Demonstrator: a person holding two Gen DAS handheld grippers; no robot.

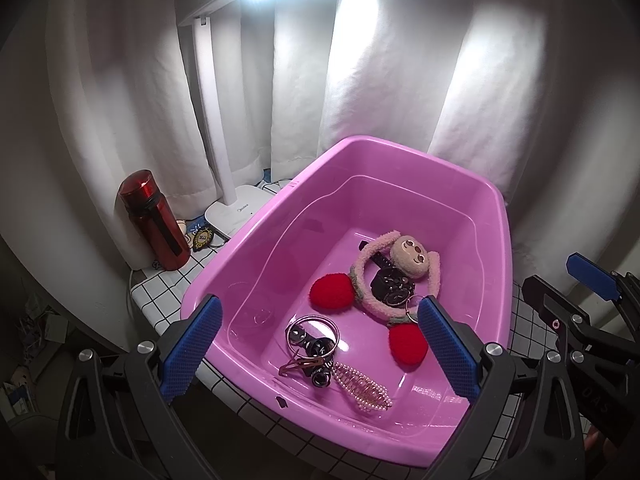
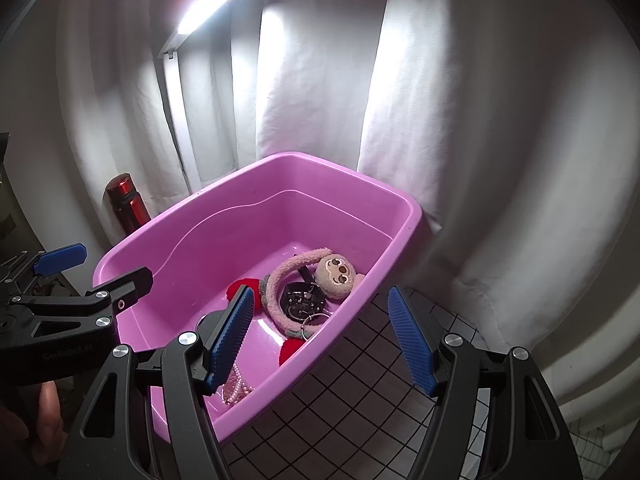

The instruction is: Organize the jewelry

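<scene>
A pink tub stands on a checked cloth. Inside lie a plush sloth keychain with red hearts, a black watch, a silver bangle, a rose-gold hair clip and a pearl clip. My left gripper hovers open over the tub's near end, nothing between its pads. My right gripper is open and empty, astride the tub's right rim.
A red bottle and a white desk lamp's base stand left of the tub against a white curtain. The checked cloth runs on to the tub's right. A person's hand holds the left gripper.
</scene>
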